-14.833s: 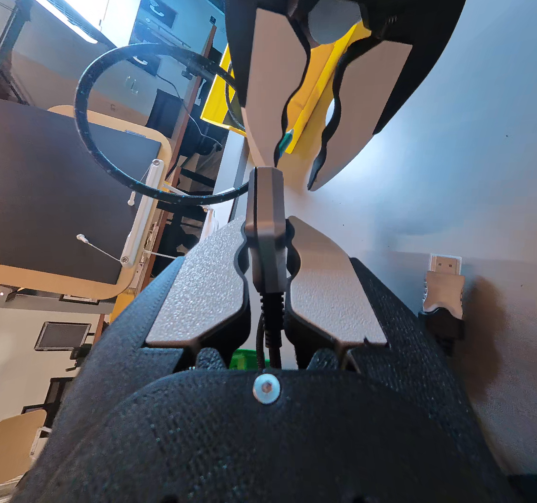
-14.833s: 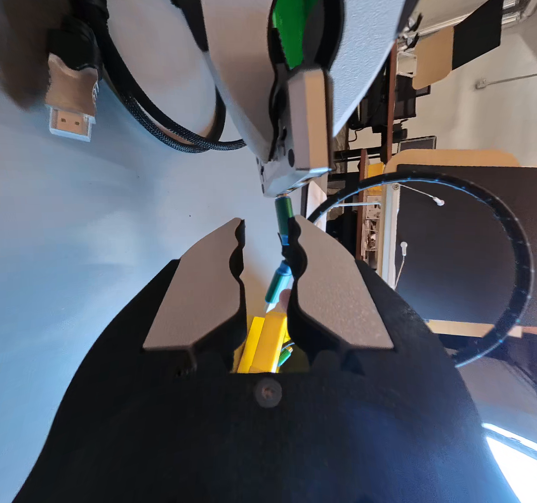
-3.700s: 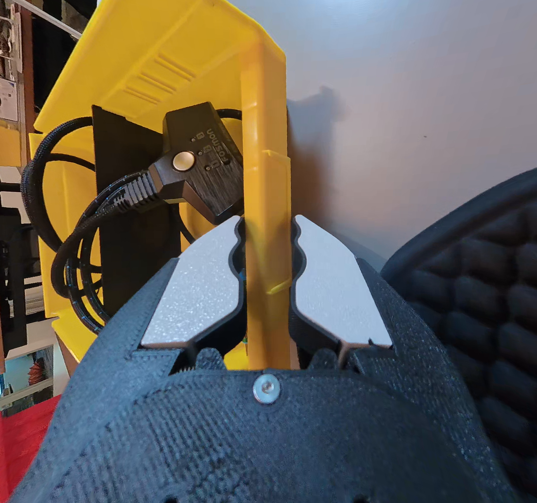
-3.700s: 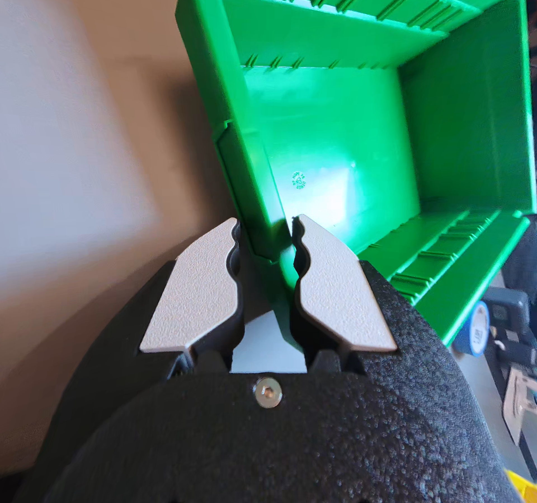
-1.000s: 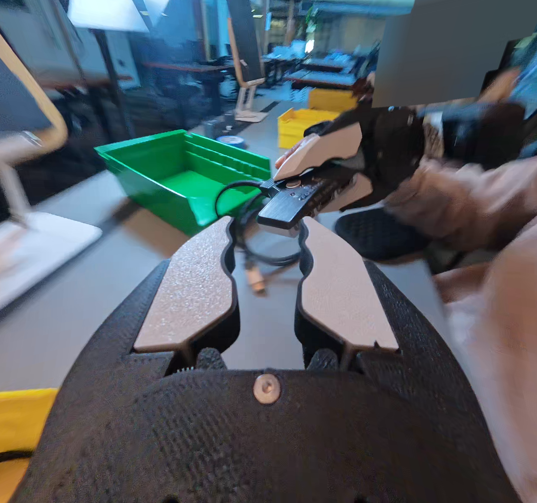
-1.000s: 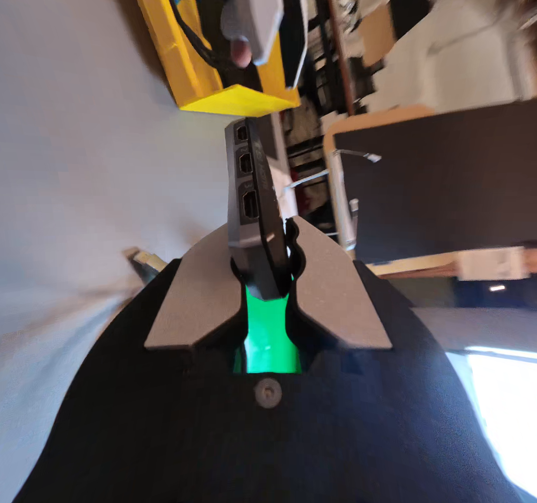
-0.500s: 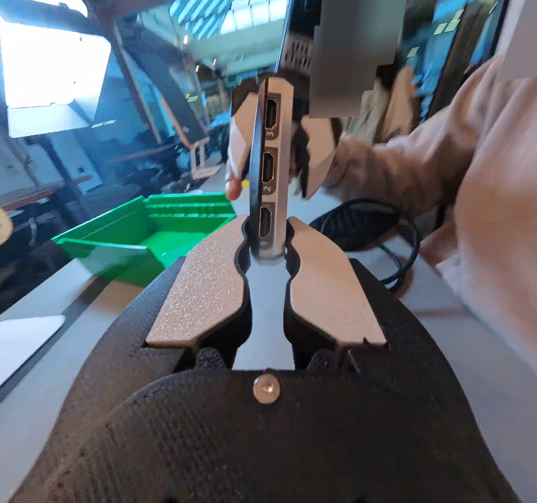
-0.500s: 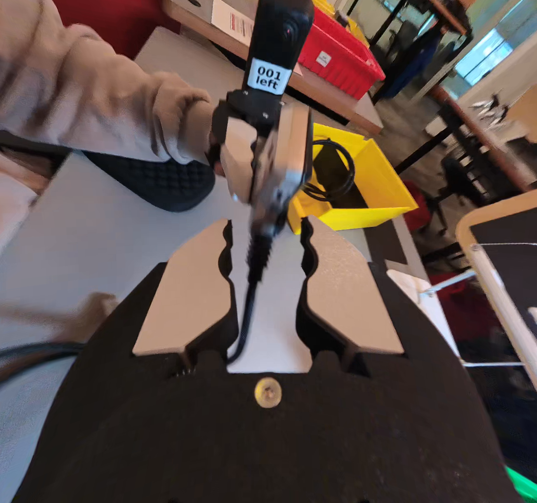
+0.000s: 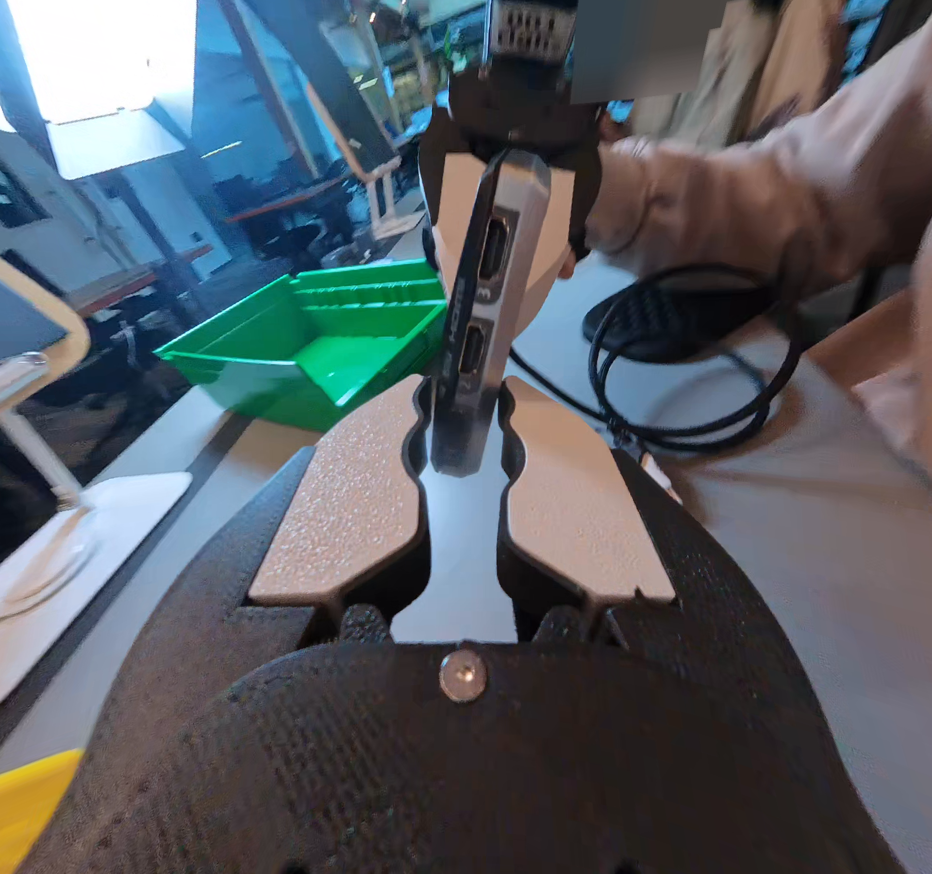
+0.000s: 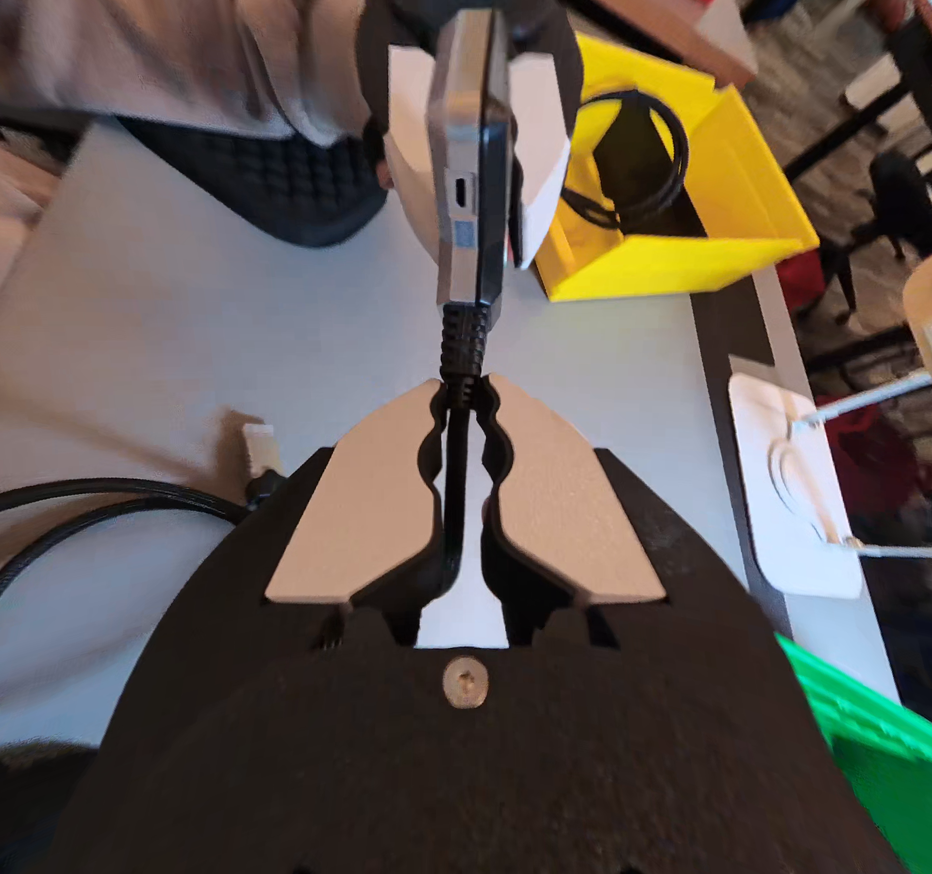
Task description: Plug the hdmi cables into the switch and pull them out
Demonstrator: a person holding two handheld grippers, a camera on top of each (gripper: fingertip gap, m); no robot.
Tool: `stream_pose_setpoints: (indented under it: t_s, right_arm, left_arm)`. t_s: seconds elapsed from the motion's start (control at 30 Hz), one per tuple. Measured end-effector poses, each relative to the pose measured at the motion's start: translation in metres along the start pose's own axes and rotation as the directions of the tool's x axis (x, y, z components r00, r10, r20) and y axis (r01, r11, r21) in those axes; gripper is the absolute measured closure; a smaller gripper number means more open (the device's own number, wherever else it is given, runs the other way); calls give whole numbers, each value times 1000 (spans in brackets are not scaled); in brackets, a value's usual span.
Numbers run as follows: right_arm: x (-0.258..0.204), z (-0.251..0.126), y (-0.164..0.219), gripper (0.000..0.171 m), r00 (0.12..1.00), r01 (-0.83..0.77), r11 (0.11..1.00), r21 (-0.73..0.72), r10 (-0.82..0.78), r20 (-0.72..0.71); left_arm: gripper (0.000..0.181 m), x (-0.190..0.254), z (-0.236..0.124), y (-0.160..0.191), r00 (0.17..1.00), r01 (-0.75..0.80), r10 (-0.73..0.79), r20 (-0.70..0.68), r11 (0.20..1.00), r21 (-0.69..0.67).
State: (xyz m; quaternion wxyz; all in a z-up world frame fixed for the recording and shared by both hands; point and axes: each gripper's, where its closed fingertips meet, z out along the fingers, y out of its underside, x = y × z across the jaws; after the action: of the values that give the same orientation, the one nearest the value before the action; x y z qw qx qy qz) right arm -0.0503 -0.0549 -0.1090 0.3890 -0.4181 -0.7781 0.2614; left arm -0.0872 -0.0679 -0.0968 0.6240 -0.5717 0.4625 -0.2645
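Note:
The HDMI switch is a flat grey and black box held on edge in the air, with two empty ports facing me in the left wrist view. My left gripper is shut on its near end. In the right wrist view the switch sits between the left gripper's white fingers. My right gripper is shut on the black ribbed cable collar at the switch's other end. It shows far off in the left wrist view. The black cable loops on the table, with its plug lying loose.
A green bin stands on the table behind the switch. A yellow bin holds a coiled black cable. A black textured pad lies under the person's sleeve. A white lamp base sits past the table edge. The left gripper's tips are roughly 5 centimeters from the right gripper's.
A second ago my right gripper held the switch and the left was open. The left then shut on the switch and the right let go. The right has now shut on the cable collar.

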Motion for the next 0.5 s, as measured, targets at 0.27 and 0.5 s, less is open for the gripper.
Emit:
stream_pose_setpoints:
  t_s: [0.27,0.5]
  right_arm:
    - [-3,-4,6,160,995,86,994,-63,-89,-34]
    - [0,3,-15,142,960,228,974,9,-224,-166]
  left_arm:
    - [158,2,7,21,963,-235,256,80,950,-205]
    - [158,1,5,10,906,-373,405,122,901,-219]
